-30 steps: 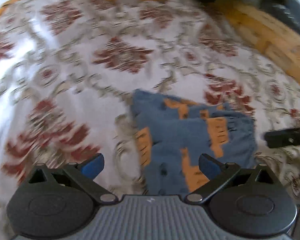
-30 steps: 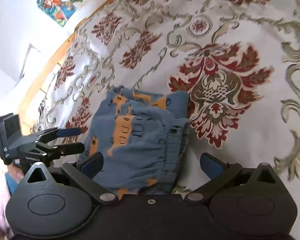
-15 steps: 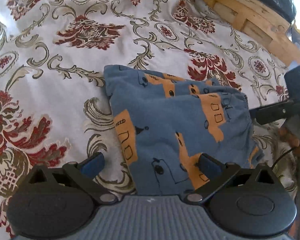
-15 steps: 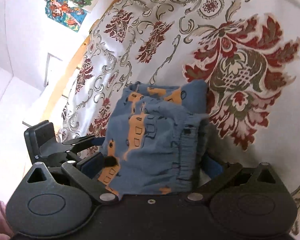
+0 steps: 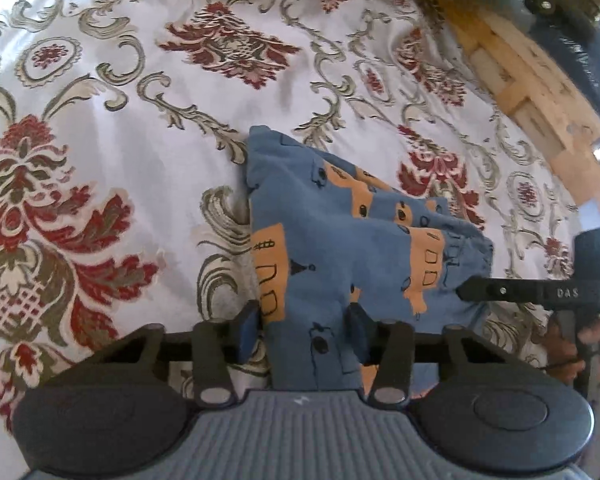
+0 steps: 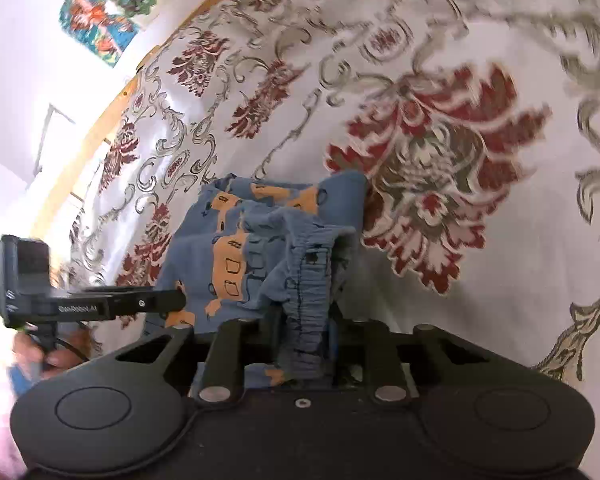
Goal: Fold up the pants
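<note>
Pants [image 5: 352,248], blue with orange blocks, lie folded into a small bundle on a floral bedspread [image 5: 100,120]. Left claw [image 5: 302,326] is clenched on the bundle's near edge; right claw [image 6: 300,344] is clenched on the gathered waistband. Likely risk: each claw seems to pinch only some of the layers, so lifting or pulling unevenly could let the lower folds slide out and undo the stack.
</note>
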Available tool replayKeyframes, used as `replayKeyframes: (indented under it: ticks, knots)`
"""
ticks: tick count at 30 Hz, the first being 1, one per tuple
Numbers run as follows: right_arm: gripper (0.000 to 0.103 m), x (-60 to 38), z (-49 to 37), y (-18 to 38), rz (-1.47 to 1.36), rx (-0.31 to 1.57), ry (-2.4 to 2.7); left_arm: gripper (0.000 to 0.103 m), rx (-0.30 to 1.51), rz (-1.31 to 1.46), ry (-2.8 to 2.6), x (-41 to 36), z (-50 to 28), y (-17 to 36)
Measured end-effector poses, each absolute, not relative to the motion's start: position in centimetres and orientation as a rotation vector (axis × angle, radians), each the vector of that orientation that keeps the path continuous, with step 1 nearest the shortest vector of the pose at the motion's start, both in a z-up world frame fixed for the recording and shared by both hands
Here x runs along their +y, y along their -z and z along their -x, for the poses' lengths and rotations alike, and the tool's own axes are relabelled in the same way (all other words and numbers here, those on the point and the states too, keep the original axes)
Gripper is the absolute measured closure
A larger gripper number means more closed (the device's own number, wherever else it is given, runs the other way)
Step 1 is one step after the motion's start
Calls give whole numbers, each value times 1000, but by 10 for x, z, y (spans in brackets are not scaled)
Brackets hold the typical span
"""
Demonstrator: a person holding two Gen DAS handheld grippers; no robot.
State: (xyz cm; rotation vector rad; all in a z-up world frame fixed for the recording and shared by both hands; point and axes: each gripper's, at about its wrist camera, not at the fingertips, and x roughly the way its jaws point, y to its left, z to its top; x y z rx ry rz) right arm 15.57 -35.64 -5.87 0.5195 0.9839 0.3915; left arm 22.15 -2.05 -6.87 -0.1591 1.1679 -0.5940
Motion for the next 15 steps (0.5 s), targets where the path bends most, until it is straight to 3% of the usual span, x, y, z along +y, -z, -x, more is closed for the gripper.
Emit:
replayKeyframes:
  ticks: [8, 15]
  knots:
    - [87, -319, -134, 32, -256, 801, -341, 82, 1082, 32, 511, -41, -199, 45]
    - [87, -300, -128, 16, -84, 644, -333, 83, 981, -4, 491, -44, -189, 26]
